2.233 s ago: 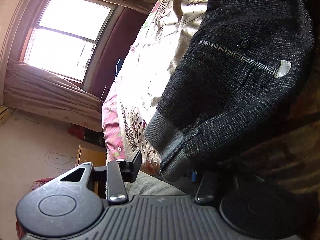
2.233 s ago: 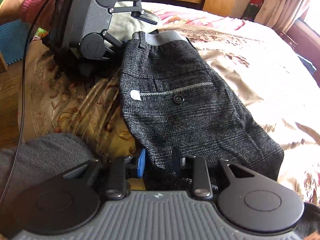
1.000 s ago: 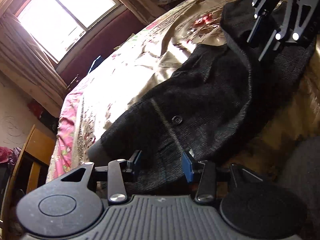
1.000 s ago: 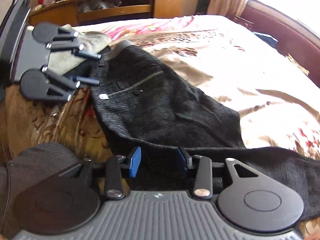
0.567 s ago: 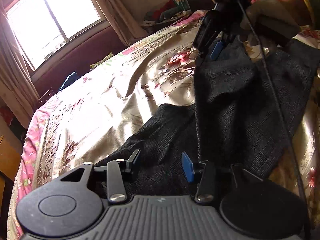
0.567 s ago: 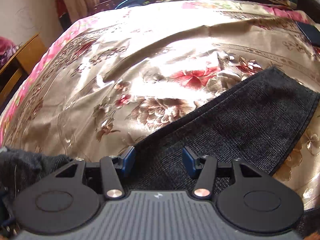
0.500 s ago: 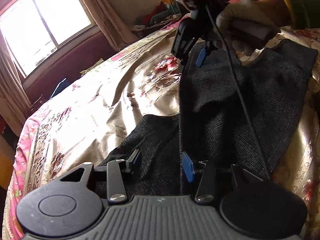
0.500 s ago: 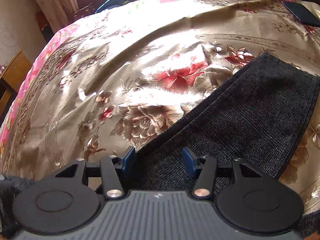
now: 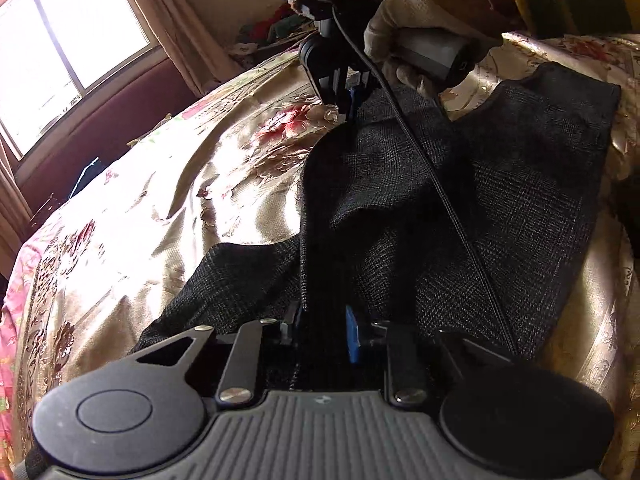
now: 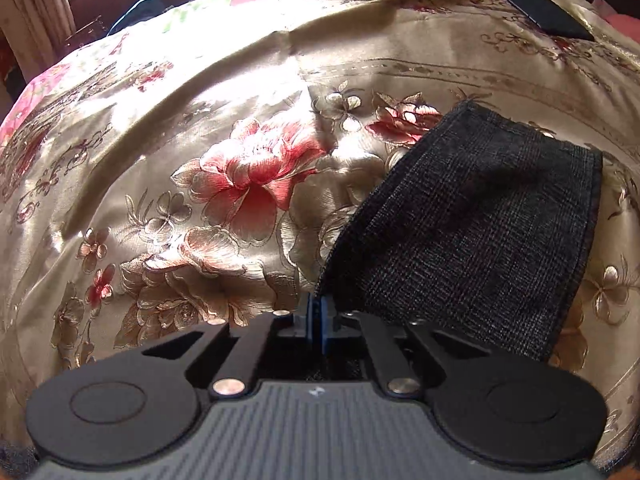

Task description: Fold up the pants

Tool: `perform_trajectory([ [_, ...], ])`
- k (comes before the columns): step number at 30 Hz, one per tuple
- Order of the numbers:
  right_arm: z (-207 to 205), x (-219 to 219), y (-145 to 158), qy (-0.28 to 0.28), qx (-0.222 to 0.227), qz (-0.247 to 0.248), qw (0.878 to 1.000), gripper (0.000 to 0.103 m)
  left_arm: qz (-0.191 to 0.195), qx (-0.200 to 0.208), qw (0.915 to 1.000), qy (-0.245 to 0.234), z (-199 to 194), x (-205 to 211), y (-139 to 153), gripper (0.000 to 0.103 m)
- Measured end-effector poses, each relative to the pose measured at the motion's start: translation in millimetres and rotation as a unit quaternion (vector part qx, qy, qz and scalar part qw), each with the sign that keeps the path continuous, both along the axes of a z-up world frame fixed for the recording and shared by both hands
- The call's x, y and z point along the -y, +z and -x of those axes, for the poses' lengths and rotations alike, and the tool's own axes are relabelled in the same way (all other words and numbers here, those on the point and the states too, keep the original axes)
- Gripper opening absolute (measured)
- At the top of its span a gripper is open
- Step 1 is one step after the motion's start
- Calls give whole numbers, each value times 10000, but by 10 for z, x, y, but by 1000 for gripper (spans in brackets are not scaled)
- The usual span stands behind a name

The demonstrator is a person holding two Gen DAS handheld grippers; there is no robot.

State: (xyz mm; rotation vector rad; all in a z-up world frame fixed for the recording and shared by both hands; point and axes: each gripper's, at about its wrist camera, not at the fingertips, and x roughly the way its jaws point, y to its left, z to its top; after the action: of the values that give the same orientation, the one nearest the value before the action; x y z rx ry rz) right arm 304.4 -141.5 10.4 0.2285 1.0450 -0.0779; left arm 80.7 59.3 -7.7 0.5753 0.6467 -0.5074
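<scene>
The left gripper [image 9: 322,330] is clamped on a bunched ridge of the dark grey woven pants [image 9: 500,216], its jaws having just been closing, with cloth plainly caught between the blue pads. The right gripper [image 10: 314,320] is pressed together too, jaws just closed, and a thin edge of the pant leg is pinched at their tips; in the left wrist view it [image 9: 352,100] is seen nipping that same edge further along the leg, held by a gloved hand [image 9: 400,20]. A black cable [image 9: 440,200] is draped across the cloth between the two tools.

From the left gripper the leg's long axis is seen running away toward the hem [image 10: 588,216], which lies flat on the gold floral satin bedspread [image 10: 240,184]. The right gripper is judged nearer that hem, so the leg's far end would likely be carried by it, back along the axis toward the left gripper, while the bunched part is held in place there.
</scene>
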Motion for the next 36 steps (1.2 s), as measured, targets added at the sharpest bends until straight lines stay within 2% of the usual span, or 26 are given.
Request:
perform_trajectory([
  [4, 675, 451, 464, 42, 611, -605, 9963, 2, 20, 149, 9998, -95, 82, 47, 116, 32],
  [7, 1481, 814, 866, -40, 1127, -1131, 9872, 2, -23, 273, 9992, -301, 275, 109, 182, 32],
  [9, 2068, 1014, 1043, -150, 1457, -1250, 9813, 2, -153, 325, 9982, -475, 422, 176, 141, 32],
  [11, 2601, 1174, 1014, -392, 1413, -1191, 9820, 2, -170, 132, 9976, -664, 538, 253, 57, 32],
  [13, 2873, 1310, 718, -585, 982, -1086, 9875, 3, -333, -58, 9959, -834, 640, 364, -63, 33],
  [14, 2942, 1376, 551, -717, 769, -1043, 9890, 7, -536, -17, 9941, -944, 692, 422, -114, 33],
  [15, 2994, 1445, 404, -837, 593, -1031, 9894, 11, -869, 175, 9903, -1069, 762, 508, -165, 33],
  [17, 3078, 1502, 262, -989, 637, -655, 9909, 11, -1056, 244, 9869, -1198, 825, 582, -157, 32],
  [20, 3152, 1433, 298, -825, 879, 497, 9915, 11, -1083, 135, 9870, -1179, 847, 662, -89, 33],
  [22, 3166, 1409, 374, -570, 1130, 715, 9894, 12, -1045, 199, 9879, -1125, 841, 704, -45, 33],
  [24, 3167, 1349, 430, -248, 1370, 1035, 9848, 26, -805, 124, 9911, -1055, 832, 758, 18, 33],
  [25, 3159, 1290, 460, 30, 1490, 1239, 9810, 41, -739, 98, 9917, -1047, 837, 787, 35, 33],
  [26, 3127, 1214, 459, 262, 1605, 1393, 9768, 48, -742, 111, 9915, -1062, 833, 838, 23, 33],
  [28, 3034, 1046, 439, 708, 1742, 1661, 9680, 48, -828, 123, 9902, -1122, 821, 941, -28, 33],
  [31, 2839, 672, 318, 1673, 1878, 2235, 9417, 50, -739, -38, 9903, -1176, 820, 1024, -69, 33],
  [33, 2694, 471, 180, 2110, 1838, 2594, 9244, 51, -731, -62, 9902, -1188, 826, 1062, -98, 33],
  [35, 2521, 355, 17, 2183, 1770, 3022, 9109, 49, -701, -97, 9907, -1162, 829, 1075, -115, 33],
  [36, 2432, 357, -42, 2125, 1732, 3154, 9085, 48, -686, -111, 9910, -1143, 823, 1079, -121, 33],
])
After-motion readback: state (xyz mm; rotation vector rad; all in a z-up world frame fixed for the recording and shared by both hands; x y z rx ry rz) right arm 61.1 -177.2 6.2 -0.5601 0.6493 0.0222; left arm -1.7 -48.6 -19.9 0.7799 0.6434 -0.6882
